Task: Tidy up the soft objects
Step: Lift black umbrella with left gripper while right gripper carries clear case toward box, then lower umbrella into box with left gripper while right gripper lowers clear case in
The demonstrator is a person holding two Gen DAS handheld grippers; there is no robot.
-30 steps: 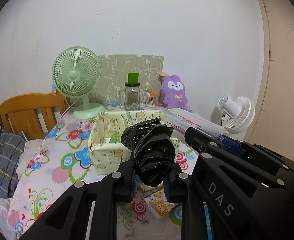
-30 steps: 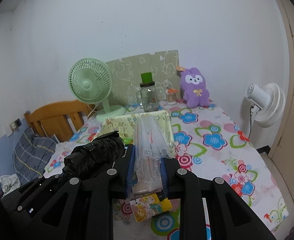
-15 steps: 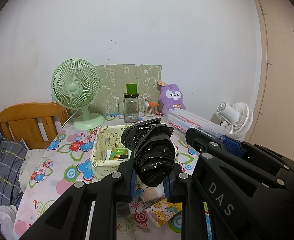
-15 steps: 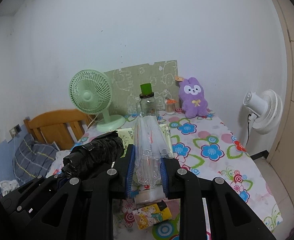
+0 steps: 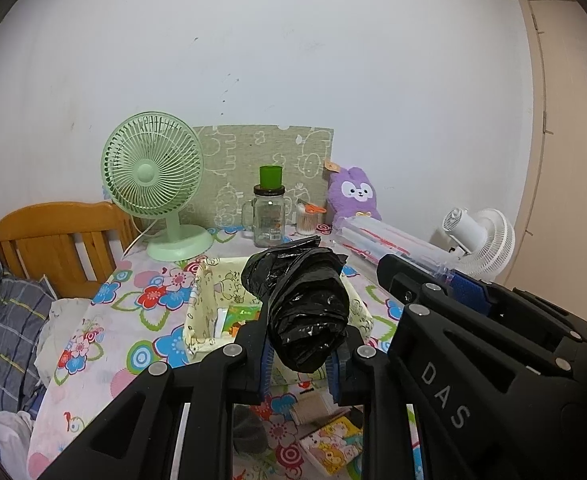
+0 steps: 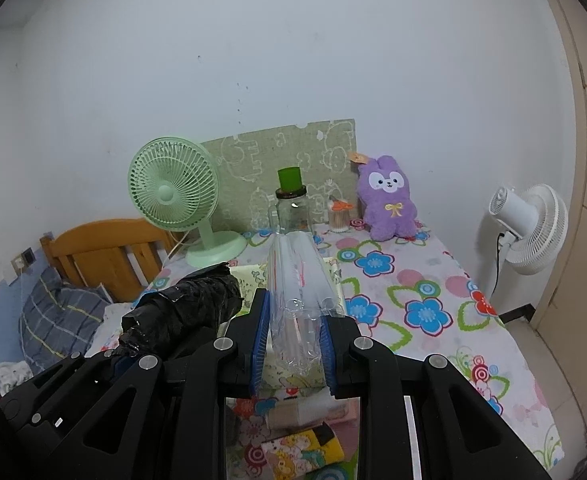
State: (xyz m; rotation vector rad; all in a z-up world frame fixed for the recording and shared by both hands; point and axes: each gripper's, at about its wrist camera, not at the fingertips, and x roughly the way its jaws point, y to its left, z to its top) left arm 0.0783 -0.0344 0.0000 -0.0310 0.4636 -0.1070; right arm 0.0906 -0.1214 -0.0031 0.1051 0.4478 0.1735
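Both grippers rising above fabric bin | left gripper pinching black bag roll, right gripper pinching clear bag roll | step: carrying 2 rolls; next: lowering into bin.

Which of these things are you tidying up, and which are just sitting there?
For the job:
- black bag roll in the left gripper
- clear plastic roll in the right gripper
- fabric box

Just sitting there:
- green fan
- glass jar
- purple bunny
- white fan
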